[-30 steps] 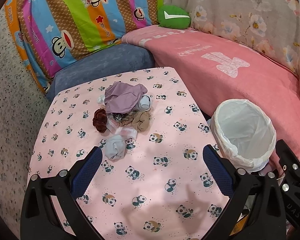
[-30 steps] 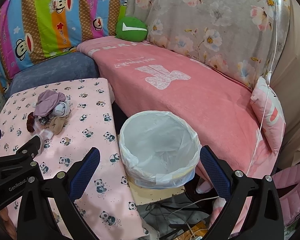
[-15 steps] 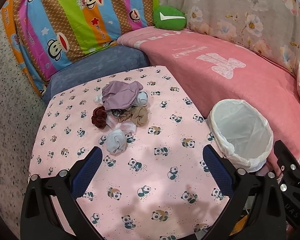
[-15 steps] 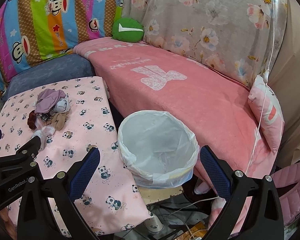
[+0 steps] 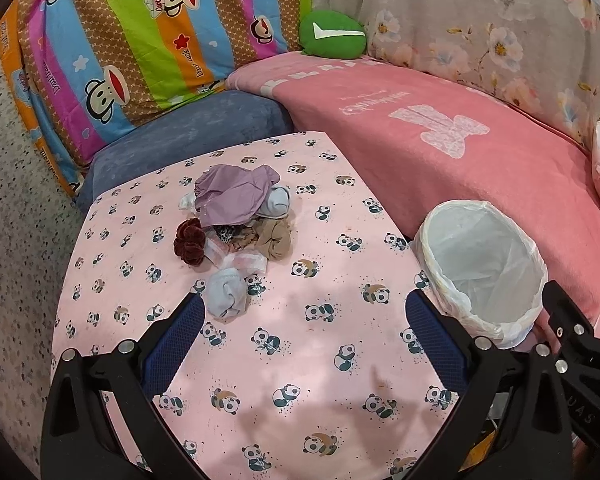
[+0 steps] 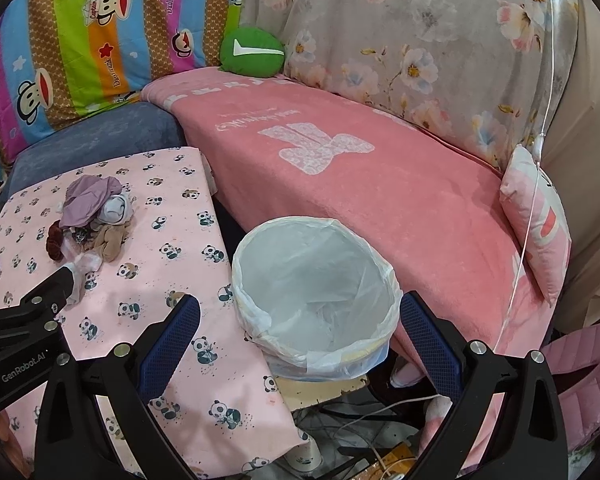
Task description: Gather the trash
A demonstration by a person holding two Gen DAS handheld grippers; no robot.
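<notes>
A heap of trash lies on the panda-print table (image 5: pixel 320 360): a crumpled purple cloth (image 5: pixel 232 196), a dark red scrunchie (image 5: pixel 189 242), a tan wad (image 5: pixel 276 238), clear wrappers (image 5: pixel 244 260) and a pale blue wad (image 5: pixel 226 294) nearest me. My left gripper (image 5: pixel 304 320) hovers open above the table, short of the heap, nothing between its fingers. The heap (image 6: pixel 94 216) also shows far left in the right wrist view. My right gripper (image 6: pixel 300 324) is open over the white-lined trash bin (image 6: pixel 314 300), which stands off the table's right edge (image 5: pixel 480 268).
A pink-covered sofa (image 5: pixel 440 140) runs behind the bin, with a green cushion (image 5: pixel 332 34) and a striped monkey-print blanket (image 5: pixel 140 40) behind. A blue cushion (image 5: pixel 188 136) borders the table's far edge. Cables lie on the floor (image 6: pixel 360 432) under the bin.
Both grippers have pulled back and risen slightly, so more of the table shows in front of the heap. Both stay open and nothing was picked up.
</notes>
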